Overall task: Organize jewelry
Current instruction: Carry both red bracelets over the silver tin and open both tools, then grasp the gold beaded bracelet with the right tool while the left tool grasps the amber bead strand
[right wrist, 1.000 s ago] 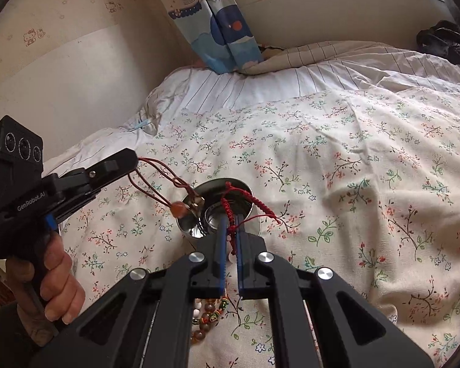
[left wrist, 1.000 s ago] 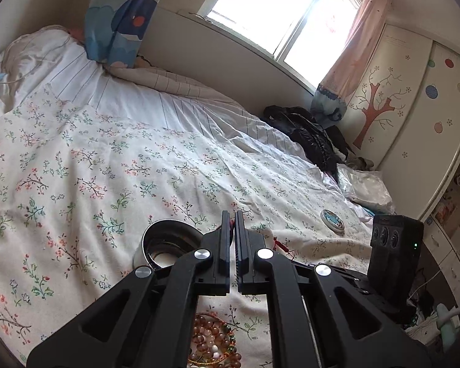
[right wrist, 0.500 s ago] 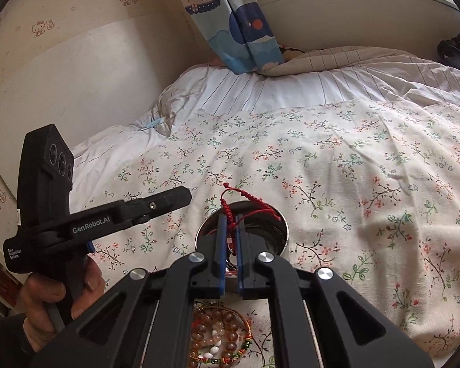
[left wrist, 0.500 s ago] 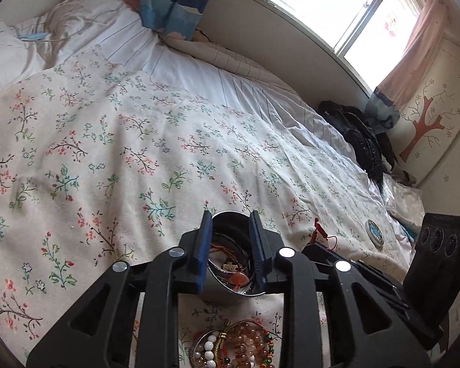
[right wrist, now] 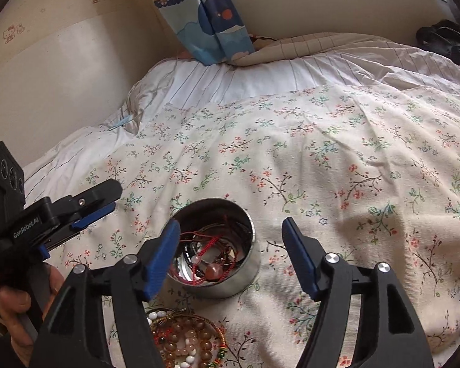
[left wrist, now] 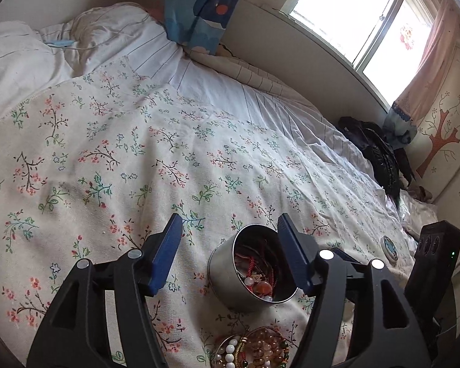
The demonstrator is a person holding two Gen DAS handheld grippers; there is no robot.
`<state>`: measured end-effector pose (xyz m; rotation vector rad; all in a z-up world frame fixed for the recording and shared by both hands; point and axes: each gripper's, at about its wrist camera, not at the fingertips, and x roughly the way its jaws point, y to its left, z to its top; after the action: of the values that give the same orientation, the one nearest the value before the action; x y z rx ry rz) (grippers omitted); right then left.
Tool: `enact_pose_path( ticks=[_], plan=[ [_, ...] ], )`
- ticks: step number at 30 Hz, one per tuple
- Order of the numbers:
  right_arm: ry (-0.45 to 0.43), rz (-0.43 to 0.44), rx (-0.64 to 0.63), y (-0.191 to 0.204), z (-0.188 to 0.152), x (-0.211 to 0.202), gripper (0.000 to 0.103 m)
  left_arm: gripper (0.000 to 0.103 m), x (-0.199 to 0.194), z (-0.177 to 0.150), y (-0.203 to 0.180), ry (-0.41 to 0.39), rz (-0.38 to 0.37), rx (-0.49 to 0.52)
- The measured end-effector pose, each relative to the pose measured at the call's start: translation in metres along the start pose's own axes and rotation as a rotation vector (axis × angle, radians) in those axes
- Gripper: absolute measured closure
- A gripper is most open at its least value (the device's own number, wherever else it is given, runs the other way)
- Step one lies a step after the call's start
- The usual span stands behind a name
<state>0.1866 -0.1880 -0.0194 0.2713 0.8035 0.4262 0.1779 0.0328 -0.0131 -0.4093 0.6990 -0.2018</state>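
A round metal tin (left wrist: 222,271) (right wrist: 248,271) stands on the floral bedspread. It holds red cord bracelets (right wrist: 211,243) and beads (left wrist: 259,286). My left gripper (left wrist: 230,245) is open and empty, above and just short of the tin. My right gripper (right wrist: 231,245) is open and empty over the tin's near side. The left gripper also shows in the right wrist view (right wrist: 99,205), left of the tin. A pile of bead bracelets (left wrist: 254,349) (right wrist: 184,340) lies on the bedspread just in front of the tin.
A small round lid or disc (left wrist: 390,247) lies at the bed's right edge. Black clothing (left wrist: 380,156) sits by the cupboard. Pillows and a striped sheet (left wrist: 122,52) lie at the far end, under a curtain (right wrist: 208,21).
Both grippers opened: each was shut on a red cord bracelet, and the cords now lie in the tin. Both grippers drew back a little from the tin.
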Motion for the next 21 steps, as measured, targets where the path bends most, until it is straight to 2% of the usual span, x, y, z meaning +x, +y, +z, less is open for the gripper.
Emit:
enact_pose_path(
  ticks=[7,12,21],
  plan=[
    [0.012,-0.011,0.037,-0.010,0.000,0.001,0.025,0.037,-0.001,-0.002,-0.009,-0.011,0.052,0.071],
    [0.023,-0.016,0.015,-0.006,-0.001,0.003,0.017,0.030,-0.002,-0.005,-0.019,-0.026,0.108,0.139],
    [0.040,-0.047,0.001,-0.004,-0.005,0.006,0.010,0.018,-0.004,-0.013,-0.035,-0.051,0.198,0.254]
  ],
)
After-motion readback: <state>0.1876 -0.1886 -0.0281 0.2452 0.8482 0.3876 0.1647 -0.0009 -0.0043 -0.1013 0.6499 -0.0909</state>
